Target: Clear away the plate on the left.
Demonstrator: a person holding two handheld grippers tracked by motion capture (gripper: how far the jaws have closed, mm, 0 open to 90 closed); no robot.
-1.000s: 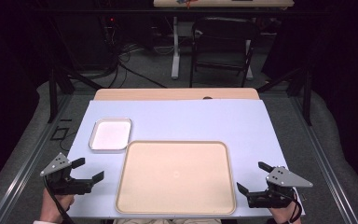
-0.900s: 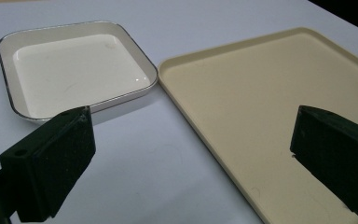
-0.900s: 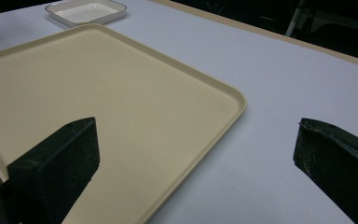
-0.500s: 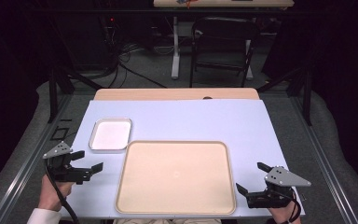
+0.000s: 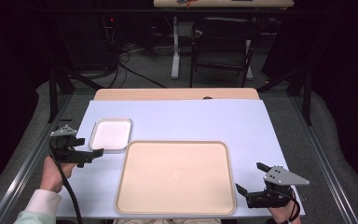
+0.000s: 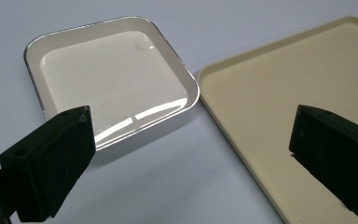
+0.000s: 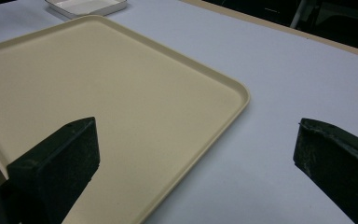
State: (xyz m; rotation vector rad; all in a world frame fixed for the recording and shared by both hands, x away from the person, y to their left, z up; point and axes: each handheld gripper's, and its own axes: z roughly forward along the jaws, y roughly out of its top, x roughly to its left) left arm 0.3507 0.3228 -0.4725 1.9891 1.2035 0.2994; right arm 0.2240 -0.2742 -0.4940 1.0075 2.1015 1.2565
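One white dish (image 5: 110,134), one beige tray (image 5: 176,177)

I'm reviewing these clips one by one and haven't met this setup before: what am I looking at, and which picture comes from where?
No robot here: a person holds a hand-held gripper in each hand. The high view looks down on the table; the left gripper is at its left, the right gripper at its right. The other two pictures come from cameras riding on each gripper, looking out between its two black fingers. On the table lie a large beige tray and a small white dish, both empty. Both grippers are open and hold nothing. The left one points at the dish's near edge.
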